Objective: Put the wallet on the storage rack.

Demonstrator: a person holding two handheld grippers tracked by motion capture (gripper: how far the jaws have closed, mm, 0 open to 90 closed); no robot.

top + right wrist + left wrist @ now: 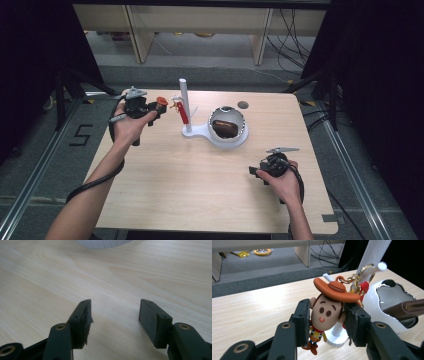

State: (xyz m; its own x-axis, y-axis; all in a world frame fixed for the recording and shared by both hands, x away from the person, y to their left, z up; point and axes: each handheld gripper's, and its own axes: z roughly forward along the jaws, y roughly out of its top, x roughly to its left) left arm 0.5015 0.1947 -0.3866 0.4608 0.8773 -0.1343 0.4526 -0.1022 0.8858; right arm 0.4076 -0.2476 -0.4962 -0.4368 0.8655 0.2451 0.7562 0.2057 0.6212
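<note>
Left gripper [327,320]: jaws closed on the head of a cowboy figure keychain [325,312], one pad on each side of the face; the orange hat sticks out above the pads, the small body and boots hang below them.
Cowboy figure keychain, place: held above the table, just beside the white post [183,102]; in the high view it shows as an orange spot [161,102] at the gripper's tip, left of the post.
Keychain ring: a gold clasp and ring [357,277] lead from the hat toward a peg on the post, next to a red strap [363,287]; whether the ring sits on the peg I cannot tell.
Left hand [131,125]: raised over the far left part of the table, forearm coming up from the lower left, gripper pointing right toward the post.
Right gripper [115,315]: jaws wide apart, nothing between them, bare wood under them.
Right hand [280,177]: low over the near right part of the table [190,185], gripper [255,171] pointing left, well apart from the stand.
Stand: white base with the post, joined to a white round bowl [237,140] that holds a brown wallet [225,127].
</note>
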